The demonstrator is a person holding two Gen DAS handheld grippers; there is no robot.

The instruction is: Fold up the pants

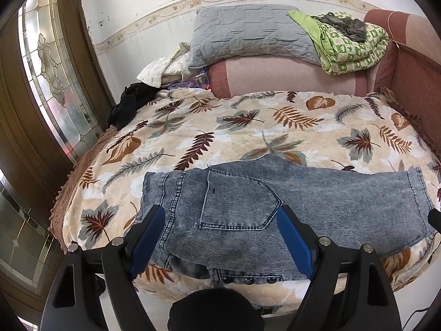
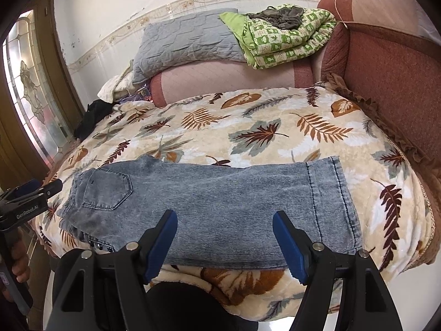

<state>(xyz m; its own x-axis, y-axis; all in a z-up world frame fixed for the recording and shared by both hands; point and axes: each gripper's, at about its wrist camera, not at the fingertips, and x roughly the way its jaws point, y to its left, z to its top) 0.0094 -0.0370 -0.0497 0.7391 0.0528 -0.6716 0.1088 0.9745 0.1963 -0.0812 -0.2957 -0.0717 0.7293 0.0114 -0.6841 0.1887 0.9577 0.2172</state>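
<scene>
The pants [image 2: 209,207] lie flat across the bed's [image 2: 275,143] near edge, waist to the left and hems to the right. Behind the pants, at the bed's far end, a pillow [image 2: 187,41] rests on a bolster [image 2: 226,77], with a folded quilt [image 2: 286,38] right of the pillow.

Readable text: 1 marking only.
From my right wrist view I read "GenRobot.AI" in white on the black body of the left gripper [image 2: 44,189].
</scene>
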